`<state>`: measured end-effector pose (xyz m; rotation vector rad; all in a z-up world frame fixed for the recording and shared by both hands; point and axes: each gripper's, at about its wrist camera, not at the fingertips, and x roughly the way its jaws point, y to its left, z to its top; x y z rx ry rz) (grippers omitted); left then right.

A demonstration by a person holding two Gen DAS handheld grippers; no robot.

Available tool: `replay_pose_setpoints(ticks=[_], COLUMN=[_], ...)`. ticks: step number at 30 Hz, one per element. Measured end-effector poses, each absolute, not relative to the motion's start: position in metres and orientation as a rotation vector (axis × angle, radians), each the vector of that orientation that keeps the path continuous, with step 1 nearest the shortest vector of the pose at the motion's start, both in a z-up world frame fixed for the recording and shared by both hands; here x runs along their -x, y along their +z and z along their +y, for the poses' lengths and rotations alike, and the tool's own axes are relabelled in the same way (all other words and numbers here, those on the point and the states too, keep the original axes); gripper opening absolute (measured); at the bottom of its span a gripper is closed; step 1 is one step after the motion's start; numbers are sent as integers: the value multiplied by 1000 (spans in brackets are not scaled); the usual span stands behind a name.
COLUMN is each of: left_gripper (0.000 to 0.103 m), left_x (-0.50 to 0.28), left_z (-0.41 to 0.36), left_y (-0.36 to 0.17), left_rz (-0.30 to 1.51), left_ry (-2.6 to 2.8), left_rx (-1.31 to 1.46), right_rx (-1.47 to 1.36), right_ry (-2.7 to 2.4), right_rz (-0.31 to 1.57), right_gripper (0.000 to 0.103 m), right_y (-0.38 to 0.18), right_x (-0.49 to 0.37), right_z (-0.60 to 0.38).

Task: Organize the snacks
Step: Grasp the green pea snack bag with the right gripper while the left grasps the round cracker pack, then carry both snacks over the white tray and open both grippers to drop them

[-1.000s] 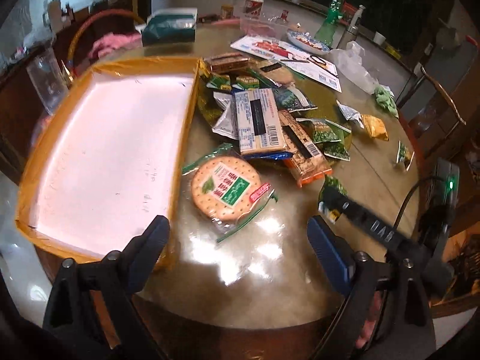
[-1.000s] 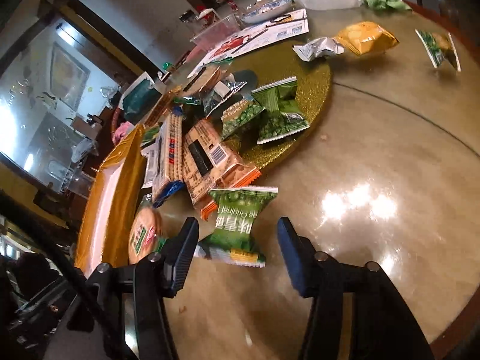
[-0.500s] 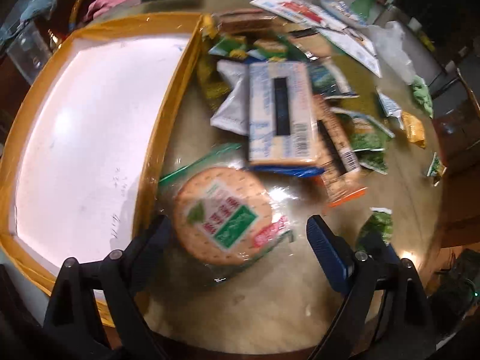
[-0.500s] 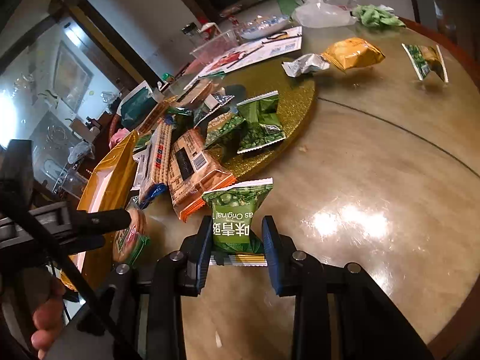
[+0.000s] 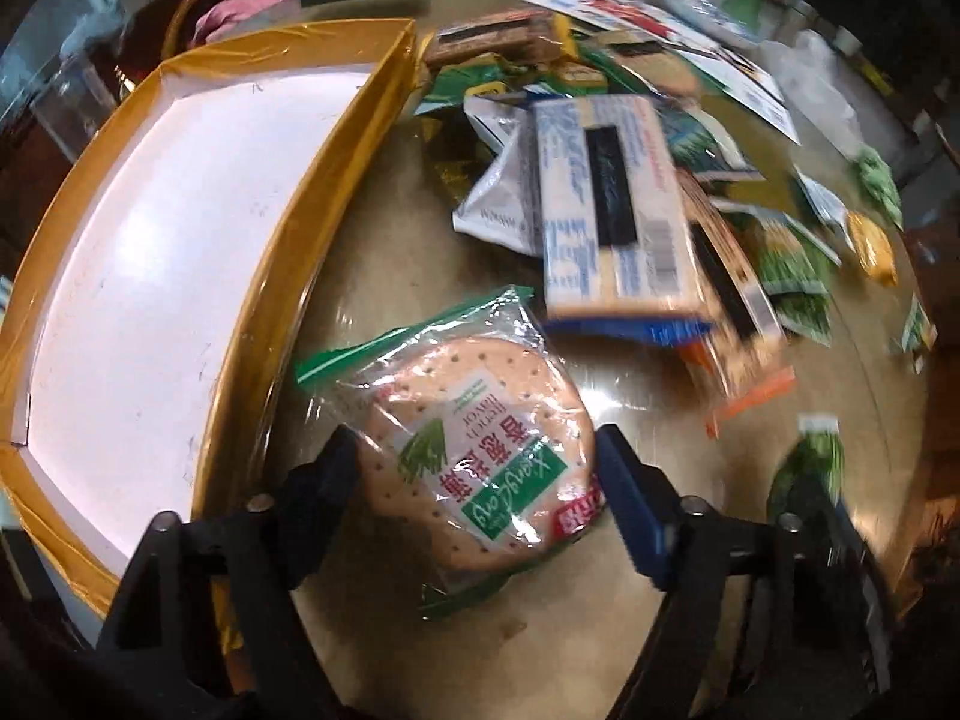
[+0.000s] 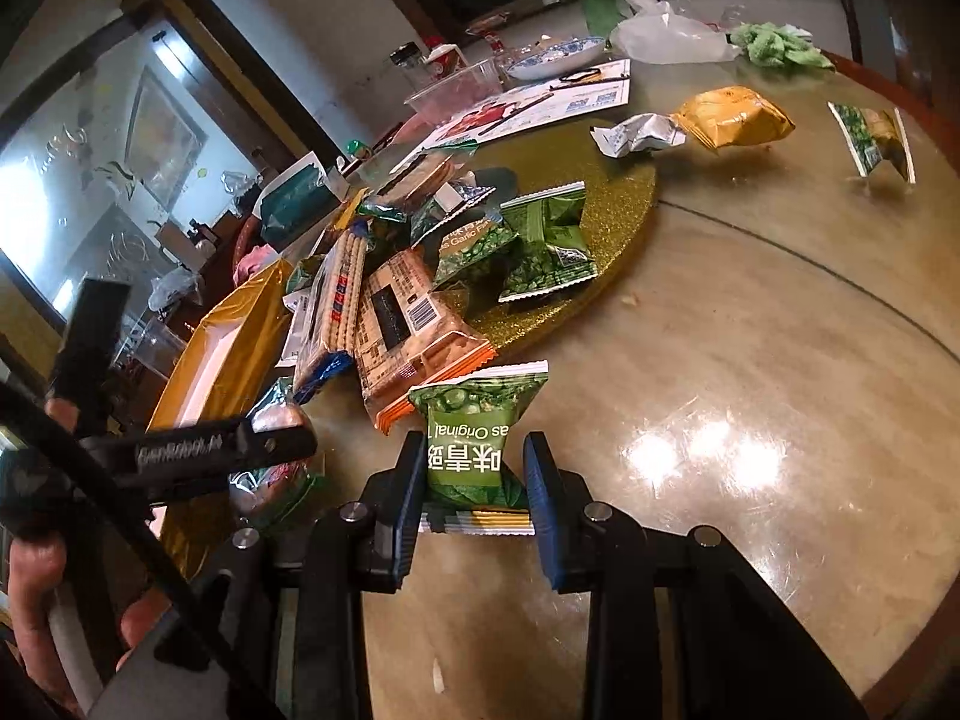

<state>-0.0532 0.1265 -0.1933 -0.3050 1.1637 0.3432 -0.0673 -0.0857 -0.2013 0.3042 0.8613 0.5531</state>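
**Cracker pack between closing jaws, pea packet already pinched**

Crackers sit dead ahead of the left hand-held gripper (image 5: 474,480): the round cracker pack (image 5: 480,456) lies flat on the desk (image 5: 630,630), just beside the yellow-rimmed tray (image 5: 336,192) on its left. The jaws have just been closing and now flank the disc on either side; whether the pads press it yet I cannot tell. Being round, it offers no long axis to line up with. Its green label reads "Xiangcong", with Chinese characters beside. The right hand-held gripper (image 6: 474,480) stands narrow, clamped on a green pea packet (image 6: 474,432) whose long axis runs away from it; the upside-down print reads "as Original". A farther packet (image 6: 474,243) shows "Garlic".
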Motion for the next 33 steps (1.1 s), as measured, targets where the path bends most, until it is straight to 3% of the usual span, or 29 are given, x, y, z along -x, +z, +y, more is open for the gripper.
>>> replay_pose_setpoints(ticks=[7,10,14,19,23,27,33], left_gripper=[85,76,76,76,76,76,76], left_x=[66,71,87,113,142,162,175], left_z=[119,112,99,94,118,151,215], left_y=[-198,-196,-192,-171,-132,-99,-108], left_rz=[1117,1051,1019,945,869,775,775], left_ry=[334,330,198,144,79,251,430], left_rx=[241,198,228,226,294,184,220], right_rx=[-273,-258,-252,-243,-236,-244,-192], right_ry=[545,541,532,543,590,741,913], right_rz=[863,855,839,821,813,774,798], right_gripper=[32,31,23,22,22,22,22], right_y=[-201,-200,-197,-184,-169,-139,-128], right_x=[68,70,74,88,105,125,130], right_z=[-81,-79,-78,-77,-63,-26,56])
